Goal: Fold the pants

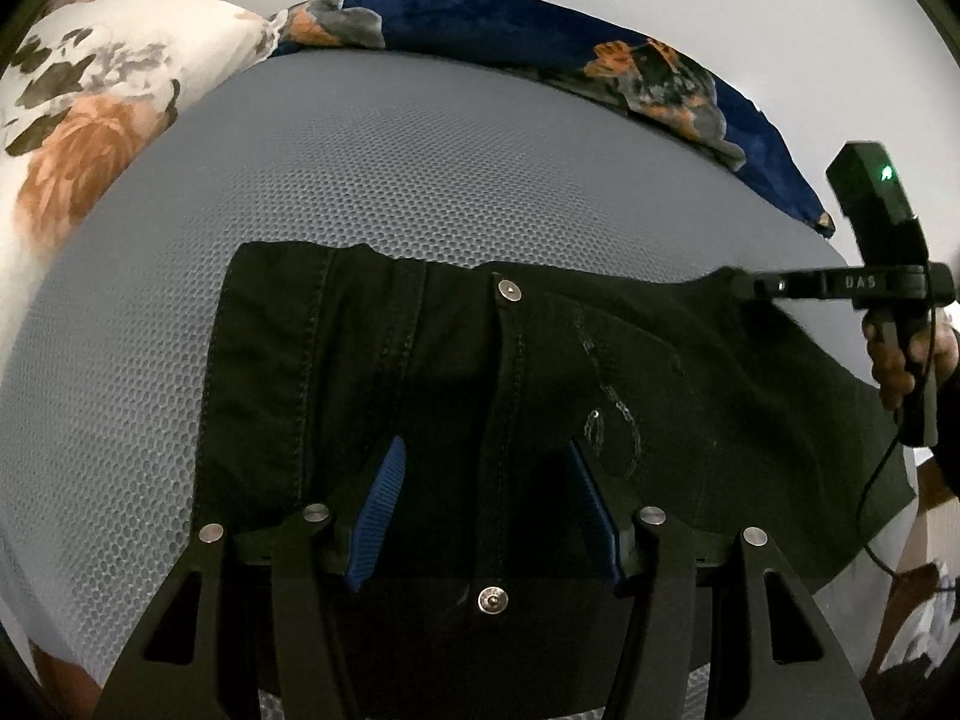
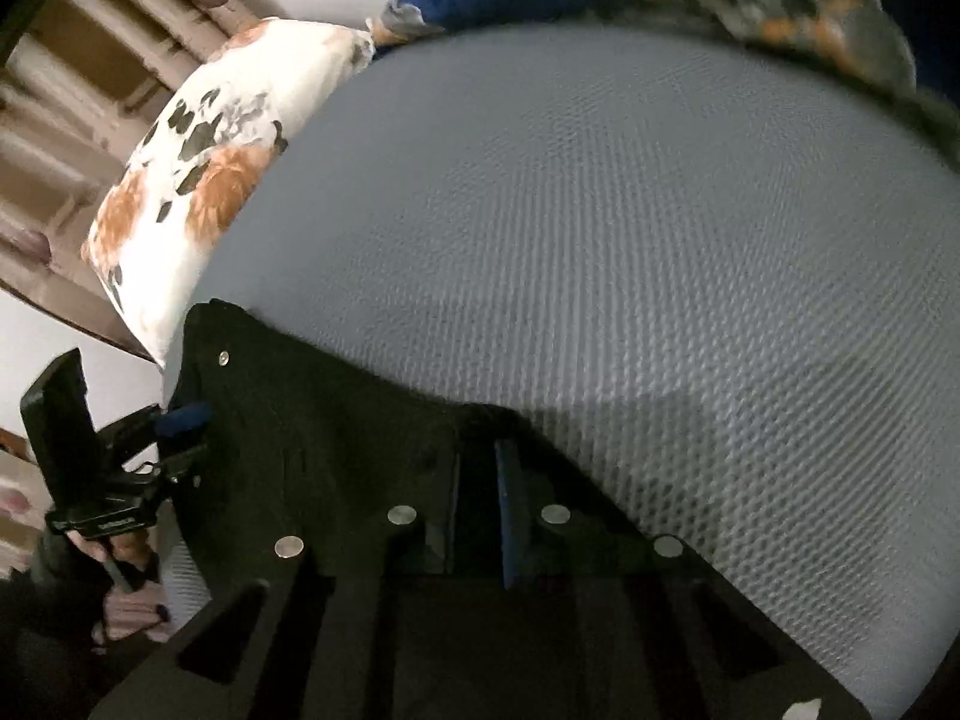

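Black pants (image 1: 360, 360) lie spread on the grey mesh mattress (image 1: 390, 168), waistband away from me, with a metal button (image 1: 510, 290) at its middle. My left gripper (image 1: 485, 444) is open, its blue pads (image 1: 384, 504) apart on either side of the fly seam. From the right wrist view the left gripper (image 2: 186, 435) sits at the left edge of the pants (image 2: 312, 420). My right gripper (image 2: 480, 450) is shut on the waistband's edge, with dark cloth between its narrow pads. In the left wrist view the right gripper (image 1: 741, 285) pinches the waistband's right corner.
A white floral pillow (image 1: 90, 120) lies at the mattress's far left. Along the far edge runs a dark blue floral blanket (image 1: 540, 42). Bare mesh mattress (image 2: 660, 240) stretches beyond the pants. A hand (image 1: 900, 360) and a cable (image 1: 870, 510) are at the right edge. Wooden furniture (image 2: 72, 90) stands behind the pillow.
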A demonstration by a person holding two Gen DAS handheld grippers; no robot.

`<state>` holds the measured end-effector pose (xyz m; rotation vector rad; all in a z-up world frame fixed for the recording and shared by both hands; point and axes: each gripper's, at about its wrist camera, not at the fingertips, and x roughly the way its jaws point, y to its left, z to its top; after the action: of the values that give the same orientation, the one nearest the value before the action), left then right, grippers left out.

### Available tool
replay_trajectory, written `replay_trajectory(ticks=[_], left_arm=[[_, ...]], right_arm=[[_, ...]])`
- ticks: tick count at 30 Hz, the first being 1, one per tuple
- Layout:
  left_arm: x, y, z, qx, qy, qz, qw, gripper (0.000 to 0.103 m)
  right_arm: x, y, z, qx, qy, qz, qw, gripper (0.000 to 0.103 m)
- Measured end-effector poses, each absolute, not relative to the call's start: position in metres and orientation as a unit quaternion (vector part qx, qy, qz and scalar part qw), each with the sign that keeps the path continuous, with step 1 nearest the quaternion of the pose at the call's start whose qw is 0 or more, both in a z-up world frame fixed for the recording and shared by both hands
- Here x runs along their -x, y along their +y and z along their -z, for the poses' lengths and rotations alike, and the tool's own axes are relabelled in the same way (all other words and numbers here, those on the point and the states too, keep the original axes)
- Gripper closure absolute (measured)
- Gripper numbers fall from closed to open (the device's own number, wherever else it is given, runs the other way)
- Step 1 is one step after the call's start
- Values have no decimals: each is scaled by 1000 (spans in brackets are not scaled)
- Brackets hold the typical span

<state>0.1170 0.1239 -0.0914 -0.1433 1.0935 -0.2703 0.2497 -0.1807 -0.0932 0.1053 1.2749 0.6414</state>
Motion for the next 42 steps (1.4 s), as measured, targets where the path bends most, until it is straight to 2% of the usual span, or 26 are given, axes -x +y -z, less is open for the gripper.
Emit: replay_trajectory(ticks=[7, 12, 18, 23, 34, 42], left_arm=[[-117, 124, 93, 67, 518, 128, 843, 47], [-116, 116, 92, 47, 514, 124, 847, 47], [-105, 91, 71, 26, 492, 167, 854, 46], [-110, 40, 51, -21, 458, 219, 861, 46], [-175, -55, 87, -55, 478, 251, 840, 46], [-201, -79, 122, -75, 499, 223, 834, 46]], right_arm=[[-254, -173, 111, -38, 570, -254, 780, 96], [-242, -175, 96, -42, 563, -227, 794, 73], [-202, -216, 67, -70, 525, -162, 833, 73], [-159, -251, 67, -50, 521, -78, 849, 73], [-130, -289, 90, -69, 528, 11, 847, 73], [-136, -300, 104, -59, 516, 35, 854, 73]])
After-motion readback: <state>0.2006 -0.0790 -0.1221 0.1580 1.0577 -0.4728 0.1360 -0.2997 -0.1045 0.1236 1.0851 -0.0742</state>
